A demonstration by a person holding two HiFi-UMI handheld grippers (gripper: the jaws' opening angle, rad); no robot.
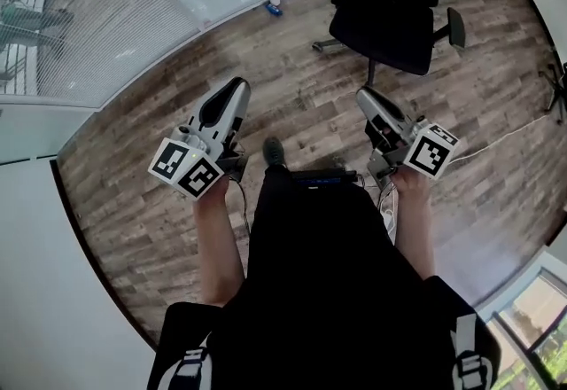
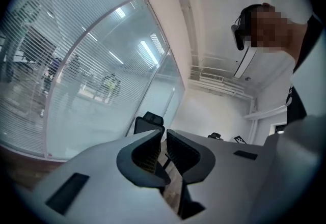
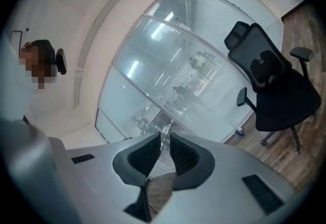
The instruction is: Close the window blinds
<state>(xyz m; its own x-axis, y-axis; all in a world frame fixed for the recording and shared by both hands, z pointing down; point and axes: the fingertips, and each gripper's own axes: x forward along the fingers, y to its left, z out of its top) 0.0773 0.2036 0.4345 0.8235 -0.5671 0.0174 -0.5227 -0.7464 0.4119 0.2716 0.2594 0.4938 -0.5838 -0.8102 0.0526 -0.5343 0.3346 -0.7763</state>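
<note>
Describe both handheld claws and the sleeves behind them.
The light-grey, wedge-shaped left claw and the matching right claw end in black ribbed pads. Each carries a white cube with black square markers. The person wears black short-sleeved clothing.

An office is showing: a black swivel chair (image 1: 394,7) is standing near a glass wall (image 3: 127,90) with blinds (image 1: 89,25).

My head camera looks steeply down on the floor (image 1: 301,105) from above. Each gripper camera sits close behind its own jaws and faces forward, tilted up, toward the blinds (image 2: 46,80). All three views share the chair (image 1: 394,11) and the blinds.
</note>
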